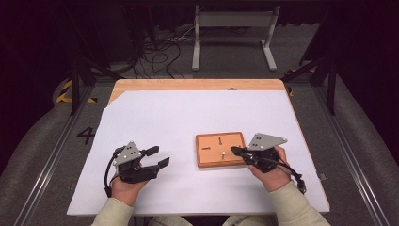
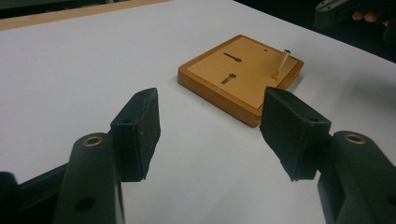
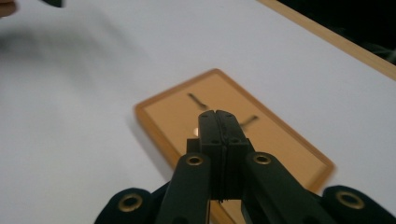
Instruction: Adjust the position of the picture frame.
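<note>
An orange-brown wooden board [image 1: 220,149] lies on the white sheet [image 1: 188,122], right of centre. It has two keyhole-shaped slots [image 2: 232,57] and a short pale peg [image 2: 281,63] standing in it, slightly tilted. My right gripper [image 1: 233,150] is shut with nothing between its jaws, its tip just right of the peg [image 1: 223,152] over the board's right edge. In the right gripper view the shut gripper [image 3: 217,116] hangs above the board [image 3: 280,144], partly hiding the peg [image 3: 195,132]. My left gripper [image 1: 158,157] stands open left of the board, empty, and in its own view the gripper [image 2: 215,126] faces the board [image 2: 219,88].
The wooden table's far edge [image 1: 197,84] shows beyond the sheet. Behind the table stand a white metal frame [image 1: 233,33] and loose cables [image 1: 160,52] on the floor. Metal rails [image 1: 51,155] run along both sides.
</note>
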